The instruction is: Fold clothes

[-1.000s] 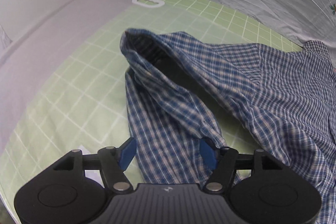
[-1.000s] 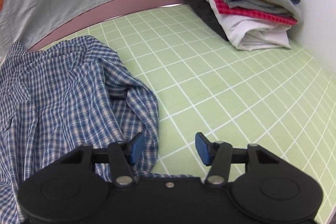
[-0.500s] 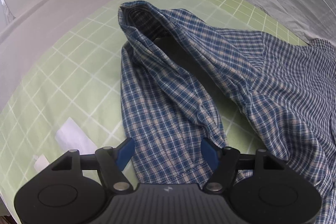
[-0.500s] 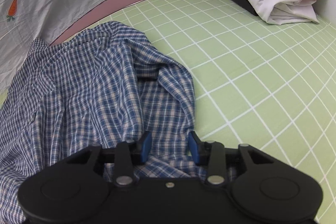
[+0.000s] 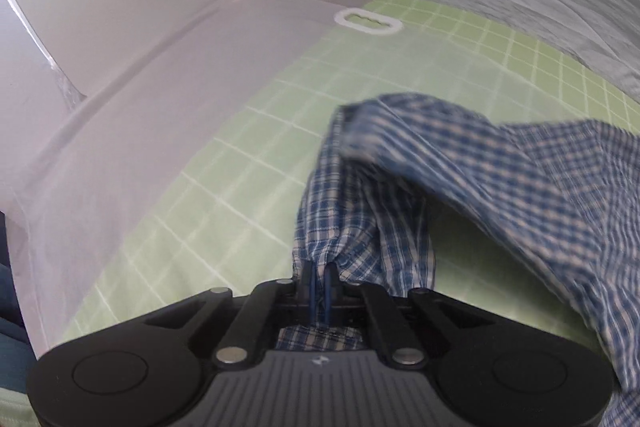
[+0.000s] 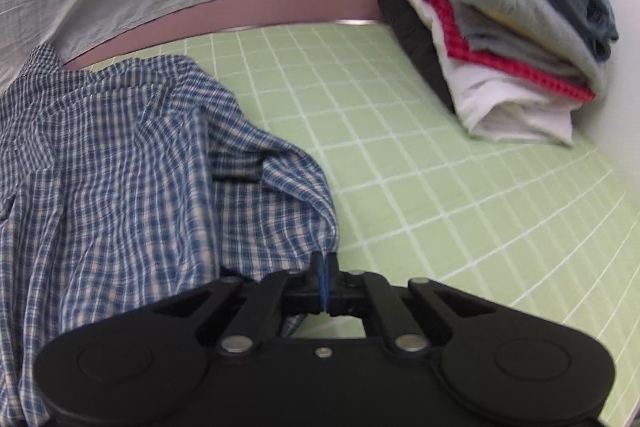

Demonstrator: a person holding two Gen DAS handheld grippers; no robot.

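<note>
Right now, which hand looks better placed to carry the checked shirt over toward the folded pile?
Probably the right gripper. It pinches the shirt edge nearest the pile, with bare mat between. The left gripper grips the far side.

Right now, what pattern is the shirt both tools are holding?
The shirt is a blue and white check, clearest in the right wrist view.

Work surface: flat light-green mat with a white grid (image 6: 420, 187), laid over a pale grey tabletop (image 5: 160, 99) that shows bare along the mat's left edge. A white oval cut-out handle (image 5: 367, 23) sits at the mat's far left corner.

Lying on the mat:
1. Crumpled blue-and-white checked cotton shirt (image 6: 120, 163), left of centre, its near parts raised off the mat.
2. Stack of folded clothes (image 6: 508, 39), far right: black at the bottom, then white, red check, grey, with blue denim on top.
</note>
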